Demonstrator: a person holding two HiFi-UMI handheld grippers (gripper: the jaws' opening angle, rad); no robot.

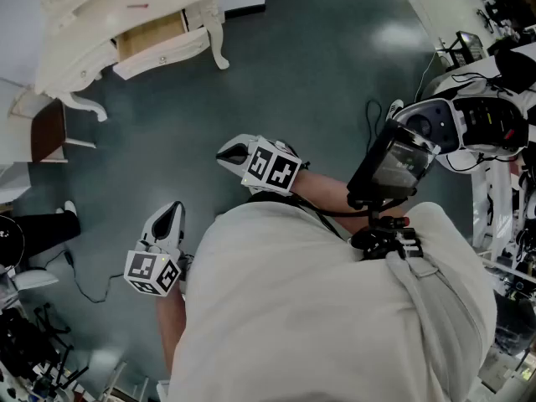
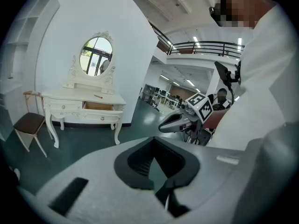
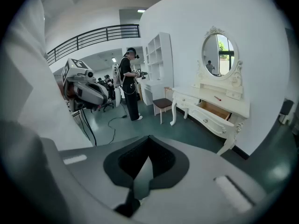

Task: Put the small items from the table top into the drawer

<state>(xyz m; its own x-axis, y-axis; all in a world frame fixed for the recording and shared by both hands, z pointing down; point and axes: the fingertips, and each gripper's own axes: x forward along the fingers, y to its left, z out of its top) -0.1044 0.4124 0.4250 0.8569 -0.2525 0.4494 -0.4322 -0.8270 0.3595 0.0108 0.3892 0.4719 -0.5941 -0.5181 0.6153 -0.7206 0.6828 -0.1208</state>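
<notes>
Drawer (image 1: 152, 32) stands pulled open in the white dressing table at the upper left of the head view, its wooden inside showing. On the worktop (image 1: 92, 11) just above it lies one thin red item (image 1: 137, 7); other small items cannot be made out. Both grippers are well apart from the table, close to the person's body at lower centre. The left gripper (image 1: 173, 209) and the right gripper (image 1: 224, 152) each have their jaws closed together with nothing between them. A brown stool (image 1: 47, 131) stands left of the table
</notes>
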